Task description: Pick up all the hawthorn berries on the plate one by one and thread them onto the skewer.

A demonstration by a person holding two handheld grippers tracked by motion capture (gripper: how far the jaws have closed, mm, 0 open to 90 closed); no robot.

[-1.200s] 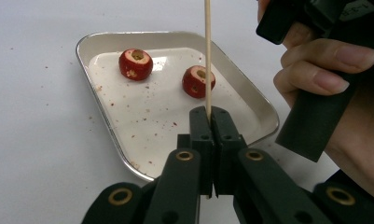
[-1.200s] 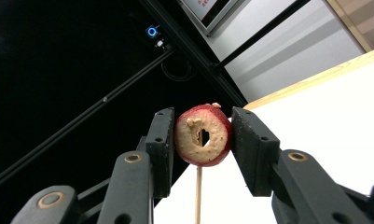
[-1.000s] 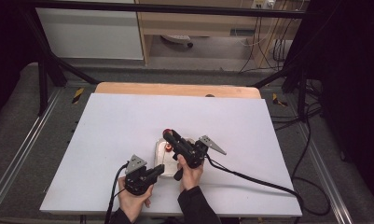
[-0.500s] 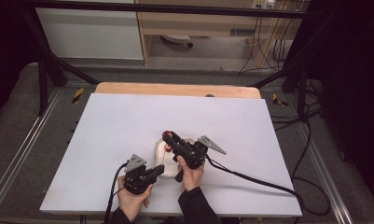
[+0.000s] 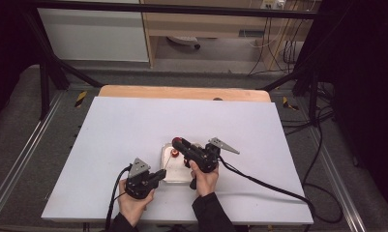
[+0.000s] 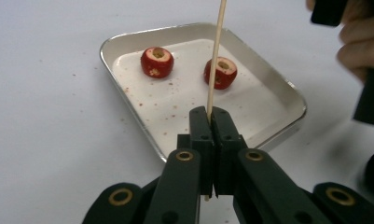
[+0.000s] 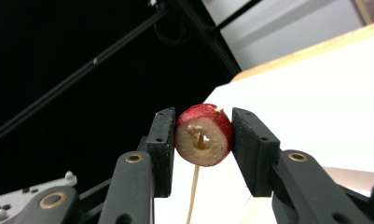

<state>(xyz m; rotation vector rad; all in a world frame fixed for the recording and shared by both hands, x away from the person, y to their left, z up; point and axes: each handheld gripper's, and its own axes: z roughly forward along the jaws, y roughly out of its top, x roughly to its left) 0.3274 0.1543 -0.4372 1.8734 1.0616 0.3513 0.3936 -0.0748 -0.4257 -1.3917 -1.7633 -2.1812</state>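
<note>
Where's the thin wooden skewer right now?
The thin wooden skewer stands clamped in the left gripper, rising in front of the silver metal tray in the left gripper view.

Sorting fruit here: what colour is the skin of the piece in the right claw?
Red skin on the fruit; right gripper view.

In the left gripper view the left gripper (image 6: 214, 116) has its two black jaws pressed together on a thin wooden skewer (image 6: 216, 56), which rises upright past the top edge. Beyond it a shallow metal tray (image 6: 287, 88) lies on the white table (image 6: 49, 116), with two cored red fruits inside, one (image 6: 157, 61) at the far left and one (image 6: 220, 73) just behind the skewer. A hand (image 6: 359, 42) holding something black shows at the far right
</note>
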